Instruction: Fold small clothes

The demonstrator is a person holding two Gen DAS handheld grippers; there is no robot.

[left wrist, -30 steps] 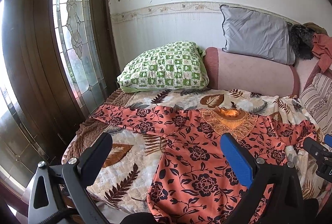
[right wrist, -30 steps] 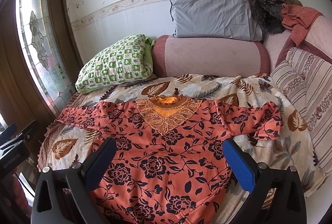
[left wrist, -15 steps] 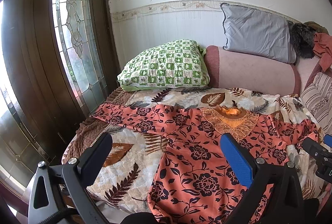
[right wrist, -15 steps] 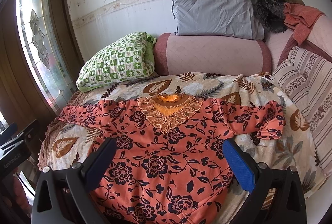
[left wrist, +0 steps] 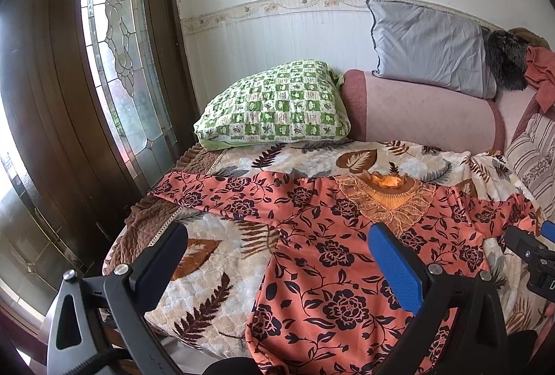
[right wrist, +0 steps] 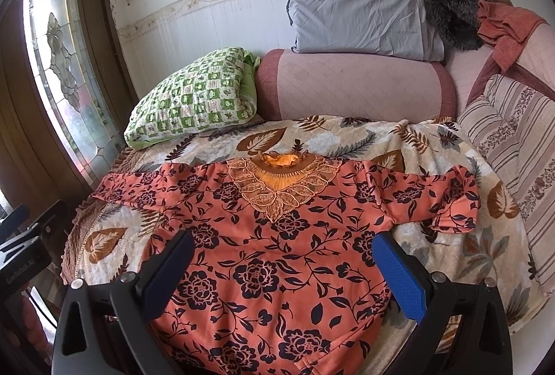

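A leaf-print blanket covers the bed. On it the orange floral blouse lies flat, neckline toward the far bolster, sleeves spread sideways, hem at the near edge. A green checked pillow sits beyond its left sleeve. Left claw and right claw hover wide, empty.
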